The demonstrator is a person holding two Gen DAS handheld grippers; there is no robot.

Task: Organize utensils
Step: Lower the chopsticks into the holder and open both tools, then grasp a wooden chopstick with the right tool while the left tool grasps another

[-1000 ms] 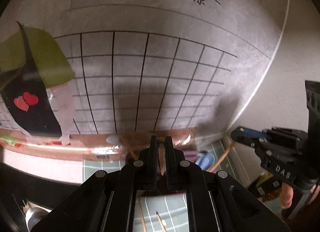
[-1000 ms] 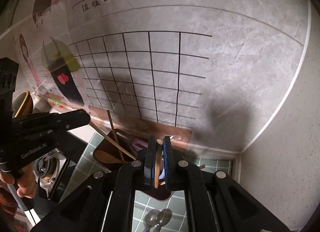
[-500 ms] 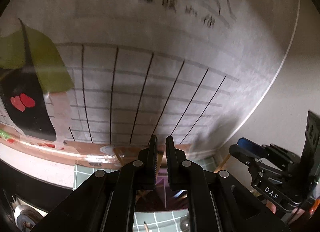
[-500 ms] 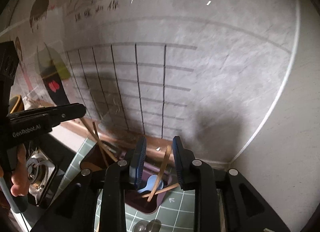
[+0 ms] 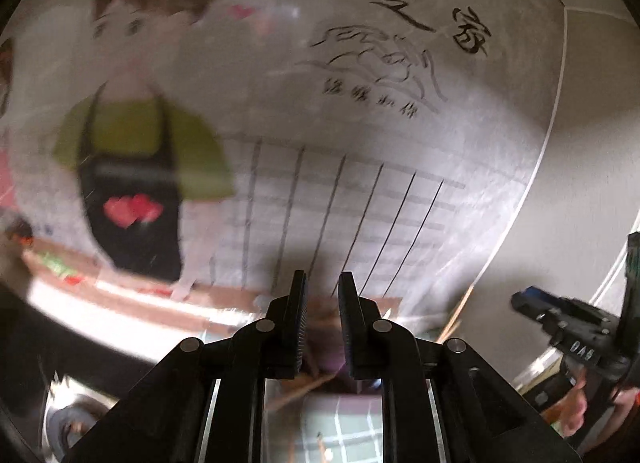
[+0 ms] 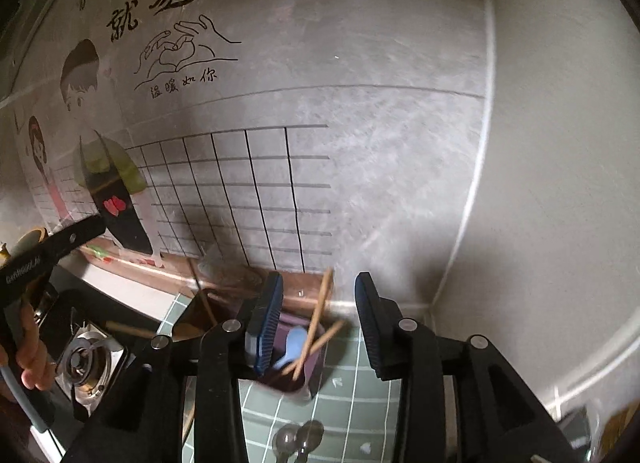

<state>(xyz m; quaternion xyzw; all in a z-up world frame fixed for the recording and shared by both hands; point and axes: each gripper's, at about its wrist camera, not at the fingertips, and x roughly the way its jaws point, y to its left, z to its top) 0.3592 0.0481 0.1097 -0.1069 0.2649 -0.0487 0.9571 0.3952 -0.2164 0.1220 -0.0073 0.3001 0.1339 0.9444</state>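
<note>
In the right wrist view my right gripper (image 6: 318, 295) is open and empty above a purple holder (image 6: 316, 373) that stands against the wall. The holder contains wooden chopsticks (image 6: 316, 321) and a light blue spoon (image 6: 292, 347). A brown holder (image 6: 196, 319) with more chopsticks stands to its left. Two metal spoons (image 6: 298, 441) lie on the green grid mat (image 6: 360, 403). In the left wrist view my left gripper (image 5: 322, 303) has its jaws a little apart with nothing between them, above the blurred purple holder (image 5: 328, 361). The right gripper (image 5: 568, 323) shows at the right.
A gas stove burner (image 6: 86, 359) sits at the lower left. The wall (image 6: 380, 143) with a cartoon sticker and grid lines is close ahead, and a side wall (image 6: 560, 183) closes the corner at the right. The left gripper (image 6: 52, 247) shows at the left edge.
My right gripper opened and let go of the chopstick, which now stands in the purple holder. My left gripper opened a little and let go of its chopstick. Both cameras tilted upward.
</note>
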